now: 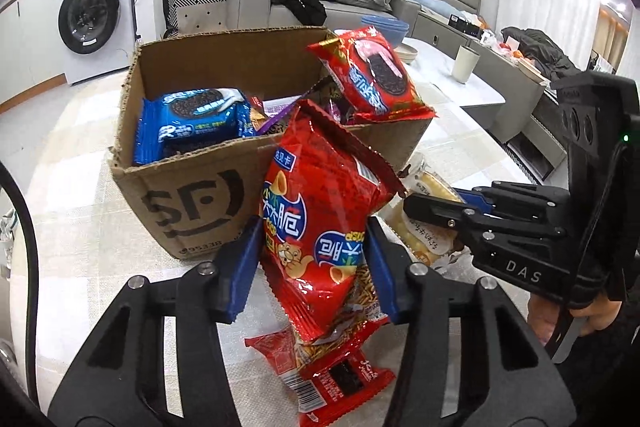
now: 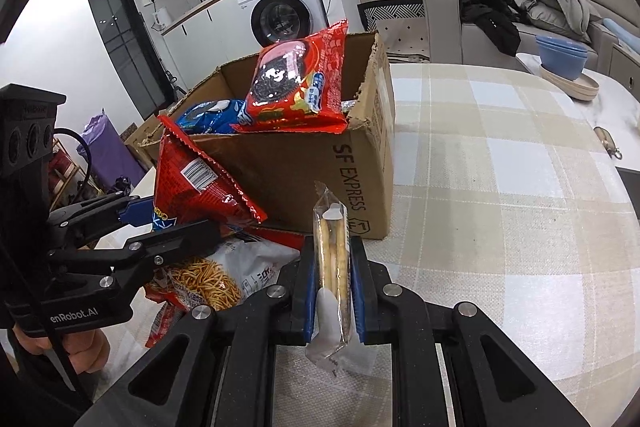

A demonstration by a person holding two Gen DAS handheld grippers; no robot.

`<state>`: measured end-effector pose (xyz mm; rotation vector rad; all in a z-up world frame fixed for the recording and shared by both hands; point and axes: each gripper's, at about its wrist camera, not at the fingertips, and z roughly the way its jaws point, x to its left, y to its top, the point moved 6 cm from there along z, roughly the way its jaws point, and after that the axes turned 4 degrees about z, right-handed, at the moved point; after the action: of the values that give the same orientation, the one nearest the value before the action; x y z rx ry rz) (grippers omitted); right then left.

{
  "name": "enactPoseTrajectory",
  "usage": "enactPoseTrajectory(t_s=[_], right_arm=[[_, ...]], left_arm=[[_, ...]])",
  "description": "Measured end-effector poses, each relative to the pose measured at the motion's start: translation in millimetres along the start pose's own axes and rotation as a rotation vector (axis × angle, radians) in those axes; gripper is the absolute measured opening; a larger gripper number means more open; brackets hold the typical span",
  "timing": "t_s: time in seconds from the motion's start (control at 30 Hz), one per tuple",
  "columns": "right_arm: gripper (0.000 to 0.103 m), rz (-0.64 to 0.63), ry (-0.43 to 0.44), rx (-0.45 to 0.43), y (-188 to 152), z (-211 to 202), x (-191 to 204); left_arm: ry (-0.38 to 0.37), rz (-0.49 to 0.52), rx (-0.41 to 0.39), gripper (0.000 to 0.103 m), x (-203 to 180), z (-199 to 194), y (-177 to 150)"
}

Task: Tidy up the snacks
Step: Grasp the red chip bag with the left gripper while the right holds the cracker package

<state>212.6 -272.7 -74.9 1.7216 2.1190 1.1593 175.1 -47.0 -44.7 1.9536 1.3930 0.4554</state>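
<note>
A cardboard box [image 1: 208, 195] stands on the checked tablecloth; it also shows in the right wrist view [image 2: 320, 171]. Inside are a blue Oreo pack [image 1: 192, 123] and a red Oreo pack [image 1: 372, 75] leaning on the far corner. My left gripper [image 1: 312, 259] is shut on a red chip bag [image 1: 320, 219], held against the box's front rim. My right gripper [image 2: 334, 279] is shut on a clear packet of biscuit sticks [image 2: 332, 259], upright, in front of the box. The right gripper shows in the left wrist view [image 1: 436, 203].
More snack bags lie on the table under my left gripper: a fried-noodle bag [image 2: 216, 275] and a red packet [image 1: 332, 375]. A pale snack pack [image 1: 424, 227] lies beside the box. Blue bowls [image 2: 560, 59] and a cup [image 1: 466, 63] stand farther back. Sofa behind.
</note>
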Motion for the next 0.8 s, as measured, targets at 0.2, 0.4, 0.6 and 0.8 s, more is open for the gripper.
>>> enactPoseTrajectory(t_s=[0.2,0.4,0.6,0.8], right_arm=[[0.015,-0.001,0.011,-0.010,-0.8,-4.4,-0.2],[0.015,-0.005,0.018,-0.021,0.1,-11.8,-1.0],[0.015,-0.010,0.026,-0.043,1.2,-22.8,-0.9],[0.015,0.001,0.038,-0.063,3.1,-35.6,-3.2]], left_arm=[[-0.003,-0.010,-0.032,0.047,7.0,-13.7,-2.9],[-0.002,-0.009,-0.050,0.047,11.8,-29.0,-8.3],[0.002,-0.004,-0.061,0.047,7.5,-38.2,-11.0],[0.001,-0.005,-0.075,0.047,7.8,-48.0,-9.7]])
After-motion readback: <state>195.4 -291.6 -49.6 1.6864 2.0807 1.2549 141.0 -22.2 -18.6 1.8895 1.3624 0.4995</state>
